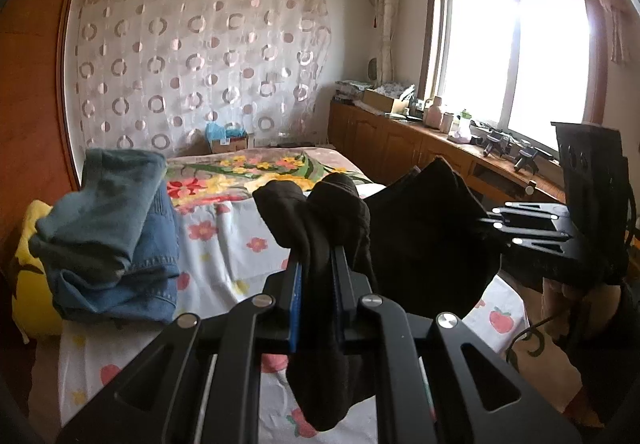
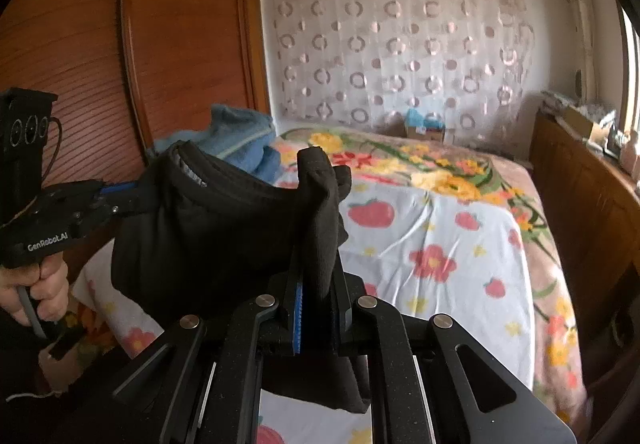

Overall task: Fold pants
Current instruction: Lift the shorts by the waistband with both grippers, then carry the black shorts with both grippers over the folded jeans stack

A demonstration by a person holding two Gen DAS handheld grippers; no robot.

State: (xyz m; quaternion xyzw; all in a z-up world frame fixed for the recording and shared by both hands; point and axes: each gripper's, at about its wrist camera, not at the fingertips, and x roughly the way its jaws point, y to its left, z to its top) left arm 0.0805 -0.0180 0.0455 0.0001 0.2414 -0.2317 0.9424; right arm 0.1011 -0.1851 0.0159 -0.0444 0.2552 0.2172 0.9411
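Black pants (image 1: 424,240) hang in the air above the bed, held by both grippers. My left gripper (image 1: 318,264) is shut on one bunched corner of the pants. My right gripper (image 2: 318,264) is shut on the other corner of the black pants (image 2: 208,228), whose waistband sags between the two. The right gripper shows at the right of the left wrist view (image 1: 500,226). The left gripper shows at the left of the right wrist view (image 2: 132,194). The lower part of the pants is hidden below the grippers.
A bed with a floral sheet (image 1: 224,244) lies below. A pile of folded blue jeans and clothes (image 1: 112,236) sits on its left side, next to a yellow pillow (image 1: 28,284). A wooden wardrobe (image 2: 120,56) stands left, a wooden counter with clutter (image 1: 440,132) right under the window.
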